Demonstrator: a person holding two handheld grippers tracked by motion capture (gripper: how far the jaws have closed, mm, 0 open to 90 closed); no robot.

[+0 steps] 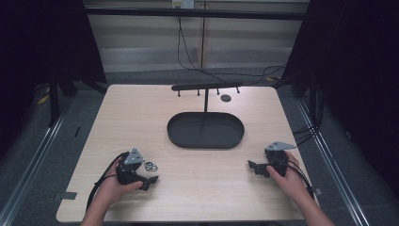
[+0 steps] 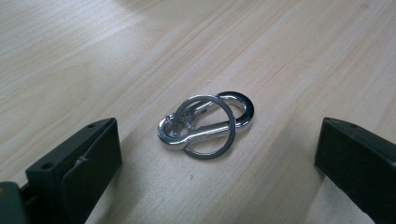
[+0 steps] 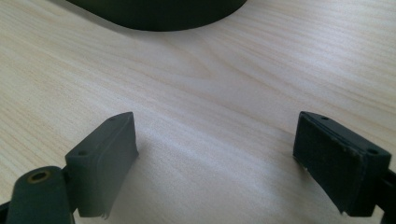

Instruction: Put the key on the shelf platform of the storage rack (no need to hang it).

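Carabiner (image 2: 205, 122) with key ring (image 2: 204, 127) lies flat on the worktop (image 1: 188, 188) near its left front corner, between my left claw's (image 2: 215, 158) wide jaws. My right claw (image 3: 215, 158) is equally wide, holding nothing.

The pale wooden tabletop (image 1: 188, 188) is evenly lit from above, while the surroundings past its left and right edges fall into near darkness. The high view is soft and low in detail. In the left gripper view, the shiny silver metal carabiner with its key ring (image 2: 205, 125) shows bright glare and casts a faint shadow; the black jaws near the lower corners are blurred.
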